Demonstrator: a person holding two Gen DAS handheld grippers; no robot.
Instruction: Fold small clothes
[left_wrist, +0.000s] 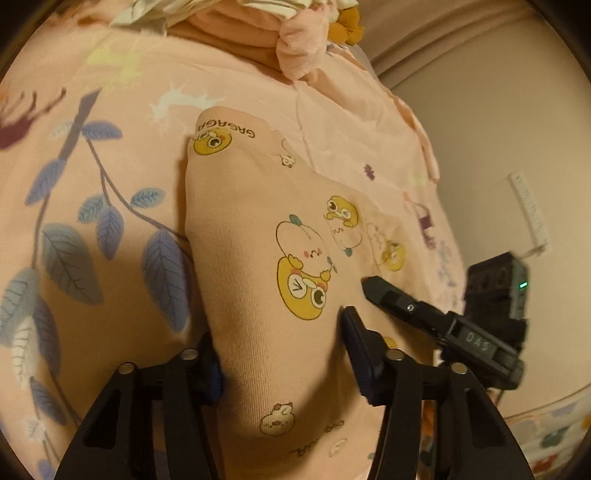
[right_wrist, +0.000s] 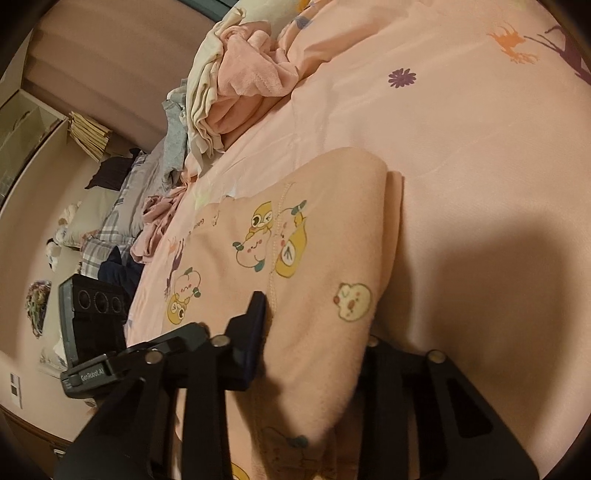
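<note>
We see open bedspread (right_wrist: 480, 147) to the right of the folded garment (right_wrist: 325, 258); the heap of clothes (right_wrist: 236, 88) blocks the far end, and the bed's left edge drops off.

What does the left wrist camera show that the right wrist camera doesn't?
Only the left wrist view shows blue leaf prints on the bed cover and the right gripper's fingers from outside. Only the right wrist view shows the heap of grey and plaid clothes, a shelf and the other gripper's camera box. Both show the peach garment with yellow cartoon ducks, bunched between each view's own fingers, and the pink pile of clothes beyond it.
</note>
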